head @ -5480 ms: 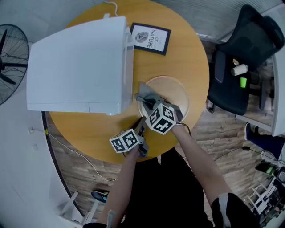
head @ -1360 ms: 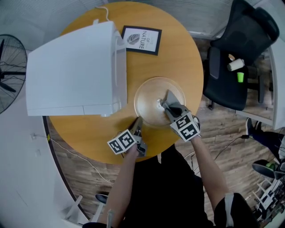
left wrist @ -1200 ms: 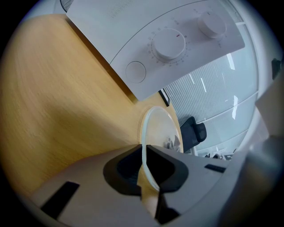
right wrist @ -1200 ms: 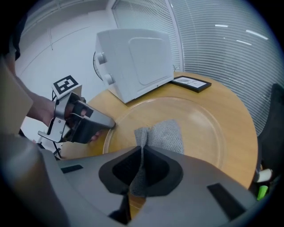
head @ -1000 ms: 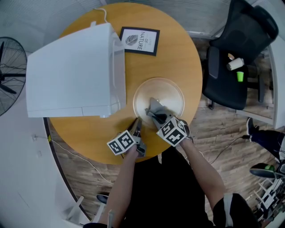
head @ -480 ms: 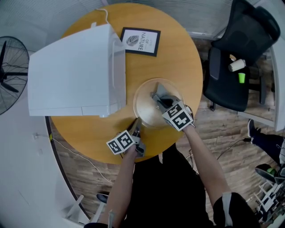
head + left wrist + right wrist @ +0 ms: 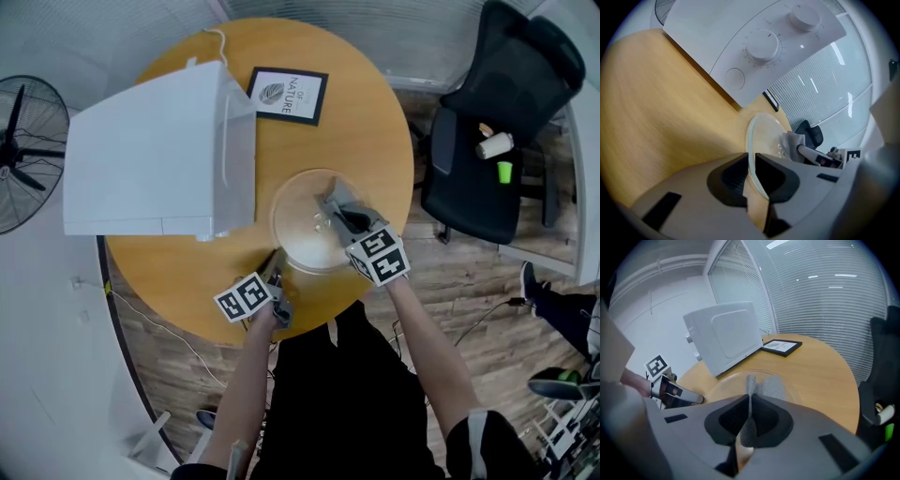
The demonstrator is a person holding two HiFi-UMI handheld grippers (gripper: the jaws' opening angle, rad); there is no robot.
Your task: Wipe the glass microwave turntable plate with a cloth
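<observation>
Wiping is being done: cloth (image 7: 771,387) clamped in right tongs (image 7: 749,416), plate (image 7: 292,230) rim pinched by left tongs (image 7: 750,171) just being eased open; further sweeps are being called for.

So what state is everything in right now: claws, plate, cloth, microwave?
Left claw: pinching the plate by its rim, jaws just easing open.
Right claw: shut on the cloth.
Plate: flat on the table.
Cloth: free end lying on the plate.
Microwave: door shut.
</observation>
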